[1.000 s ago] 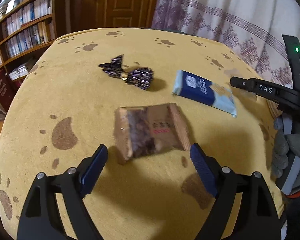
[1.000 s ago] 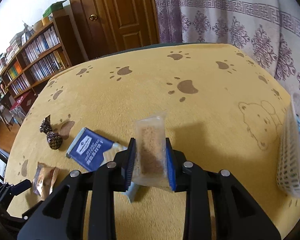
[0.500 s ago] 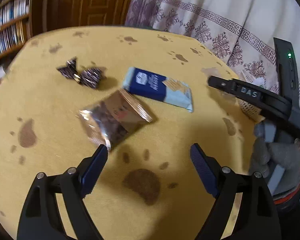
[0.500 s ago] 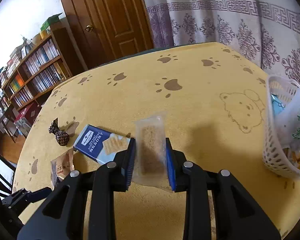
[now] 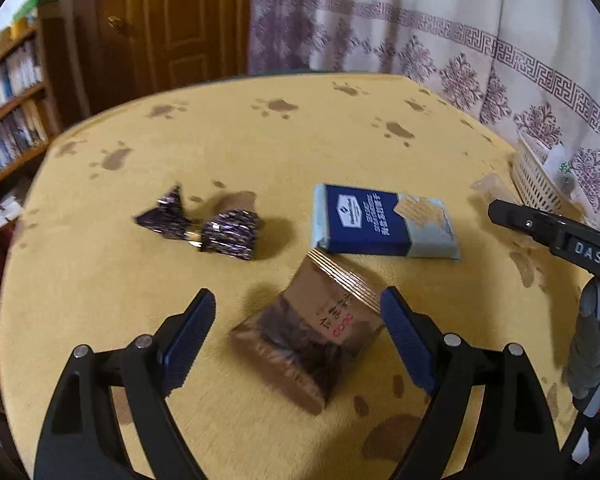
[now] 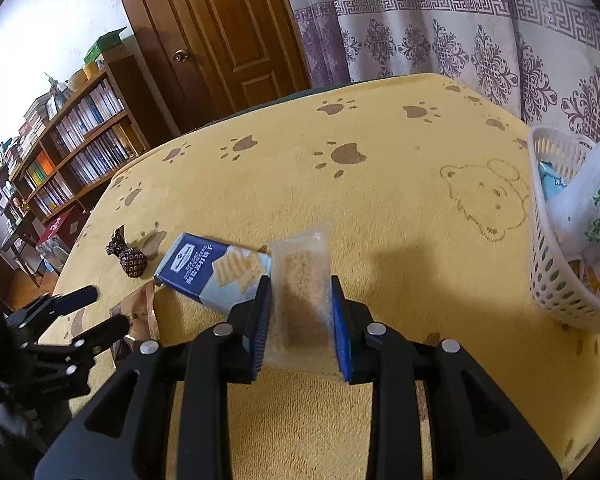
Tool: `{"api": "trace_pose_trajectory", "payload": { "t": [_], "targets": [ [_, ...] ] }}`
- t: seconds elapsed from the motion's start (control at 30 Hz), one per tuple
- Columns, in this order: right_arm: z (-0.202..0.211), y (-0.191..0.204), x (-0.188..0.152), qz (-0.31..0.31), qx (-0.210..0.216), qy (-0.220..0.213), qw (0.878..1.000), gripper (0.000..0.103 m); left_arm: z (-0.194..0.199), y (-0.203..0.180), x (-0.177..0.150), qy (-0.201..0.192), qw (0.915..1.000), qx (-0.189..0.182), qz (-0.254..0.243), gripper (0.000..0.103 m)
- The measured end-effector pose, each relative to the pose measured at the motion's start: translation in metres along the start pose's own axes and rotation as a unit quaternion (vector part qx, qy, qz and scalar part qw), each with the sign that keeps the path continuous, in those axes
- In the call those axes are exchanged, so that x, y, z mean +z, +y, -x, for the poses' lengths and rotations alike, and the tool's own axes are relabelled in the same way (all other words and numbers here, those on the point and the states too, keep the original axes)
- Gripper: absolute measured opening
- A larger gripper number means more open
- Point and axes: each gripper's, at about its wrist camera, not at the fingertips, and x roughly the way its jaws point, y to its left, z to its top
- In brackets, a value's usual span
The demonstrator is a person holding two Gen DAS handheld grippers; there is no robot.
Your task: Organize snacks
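Clearly two jobs in hand at once. Right gripper [image 6: 300,320]: jaws closed on clear packet [image 6: 302,292] of a crumbly bar, gripped by its two long edges and lifted off yellow cloth [image 6: 380,200], probably so as to drop straight into white basket [image 6: 556,288] at the right, already holding several packs. Left gripper [image 5: 296,336]: jaws wide apart, holding nothing, placed on both sides of brown packet [image 5: 312,336], lying flat and turned at an angle between the pads; right pad very near one corner, contact not certain. Likely next pick. Further on the cloth, blue wafer pack [image 5: 380,224] just behind the brown one, and purple candy [image 5: 204,228] apart, to its left.
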Motion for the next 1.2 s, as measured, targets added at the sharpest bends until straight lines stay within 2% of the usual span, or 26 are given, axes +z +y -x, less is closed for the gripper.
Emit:
{"api": "trace_pose_trajectory", "payload": {
  "t": [0.27, 0.47, 0.5, 0.53, 0.6, 0.7, 0.77, 1.2],
  "targets": [
    [0.004, -0.008, -0.006, -0.012, 0.000, 0.001, 1.000, 0.029, 0.004, -0.021, -0.018, 0.017, 0.9995, -0.012, -0.023, 0.084],
    [0.006, -0.012, -0.011, -0.019, 0.003, 0.002, 1.000, 0.029, 0.006, -0.029, -0.024, 0.019, 0.9993, 0.019, -0.025, 0.084],
    [0.006, -0.012, -0.012, -0.019, 0.003, 0.002, 1.000, 0.029, 0.003, -0.030, -0.023, 0.022, 0.9990, 0.028, -0.026, 0.080],
    [0.007, -0.012, -0.012, -0.020, 0.003, 0.002, 1.000, 0.029, -0.002, -0.030, -0.022, 0.026, 0.9985, 0.038, -0.029, 0.073],
    [0.009, -0.013, -0.013, -0.020, 0.004, 0.001, 1.000, 0.029, -0.007, -0.031, -0.021, 0.029, 0.9979, 0.046, -0.034, 0.068],
    [0.015, -0.016, -0.014, -0.024, 0.004, -0.004, 1.000, 0.029, -0.007, -0.035, -0.020, 0.022, 0.9976, 0.052, -0.040, 0.057],
    [0.018, -0.018, -0.013, -0.026, 0.003, -0.008, 1.000, 0.029, -0.003, -0.036, -0.020, 0.017, 0.9976, 0.058, -0.035, 0.055],
    [0.053, -0.033, -0.006, -0.043, 0.005, -0.048, 0.998, 0.029, 0.047, -0.049, -0.007, -0.047, 0.9978, 0.046, -0.004, 0.054]
  ]
}}
